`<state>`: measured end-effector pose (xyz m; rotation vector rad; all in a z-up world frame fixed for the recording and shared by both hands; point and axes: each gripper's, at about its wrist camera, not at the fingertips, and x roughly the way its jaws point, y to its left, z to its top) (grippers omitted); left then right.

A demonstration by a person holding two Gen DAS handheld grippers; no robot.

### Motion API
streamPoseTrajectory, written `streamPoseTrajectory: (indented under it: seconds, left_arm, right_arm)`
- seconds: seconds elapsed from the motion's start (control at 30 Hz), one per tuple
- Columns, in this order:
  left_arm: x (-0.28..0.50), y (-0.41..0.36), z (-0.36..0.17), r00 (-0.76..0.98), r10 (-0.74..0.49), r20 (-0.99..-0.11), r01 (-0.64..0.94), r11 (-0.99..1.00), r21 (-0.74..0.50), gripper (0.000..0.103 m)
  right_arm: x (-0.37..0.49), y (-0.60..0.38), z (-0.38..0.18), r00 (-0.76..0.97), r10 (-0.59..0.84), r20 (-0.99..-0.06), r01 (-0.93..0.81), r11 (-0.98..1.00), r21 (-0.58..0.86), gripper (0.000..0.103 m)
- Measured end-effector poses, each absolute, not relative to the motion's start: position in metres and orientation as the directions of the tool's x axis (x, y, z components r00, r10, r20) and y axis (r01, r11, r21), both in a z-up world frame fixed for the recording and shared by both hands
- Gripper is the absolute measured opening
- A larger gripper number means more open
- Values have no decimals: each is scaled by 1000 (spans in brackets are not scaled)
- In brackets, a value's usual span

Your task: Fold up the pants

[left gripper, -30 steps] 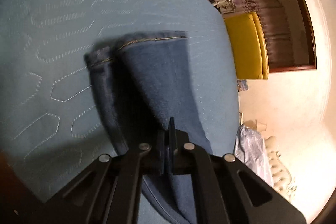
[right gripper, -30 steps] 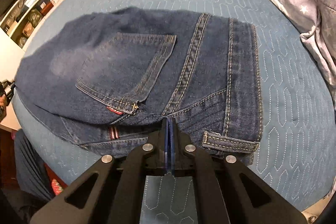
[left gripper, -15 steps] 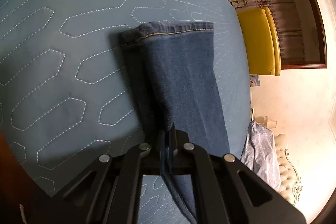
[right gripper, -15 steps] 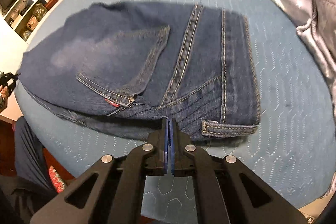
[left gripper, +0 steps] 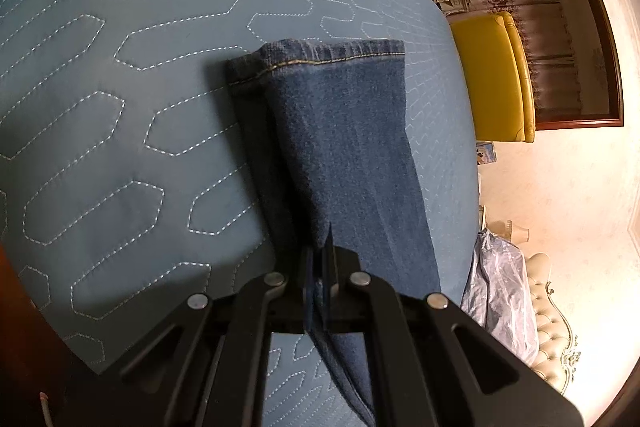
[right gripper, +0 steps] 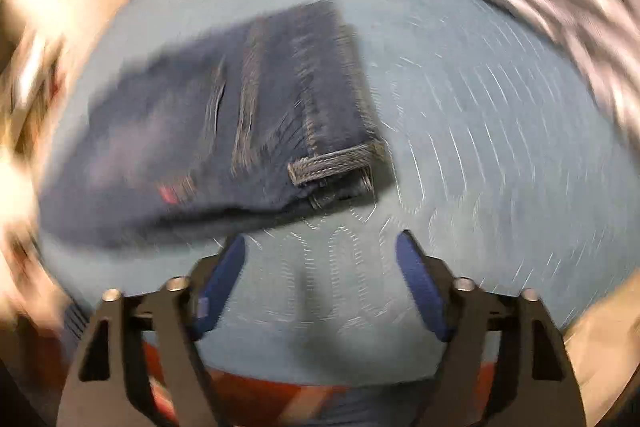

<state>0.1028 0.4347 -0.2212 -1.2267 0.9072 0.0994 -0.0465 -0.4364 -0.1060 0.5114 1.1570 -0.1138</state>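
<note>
Since a moment ago the right gripper is standing open, off the jeans lying at ten o'clock on the quilted bed. Left gripper is clamping the soft, heavy leg below its hem; doubled seams look best for gripping.

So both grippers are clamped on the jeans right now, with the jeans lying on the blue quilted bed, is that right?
Not quite. Only the left gripper is clamped on the jeans, pinching a leg. The right wrist view shows the right gripper open and holding nothing, off the waistband. The jeans do lie on the blue quilted bed.
</note>
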Motion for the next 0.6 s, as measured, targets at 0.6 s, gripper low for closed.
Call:
streamPoseTrajectory:
  seconds: [0.6]
  left_arm:
    - [103,438,-212,656,-393,-644,-499,414,-761,3]
  right_arm:
    - [-4,-346,-145,522,220,-824,601,590,539,36]
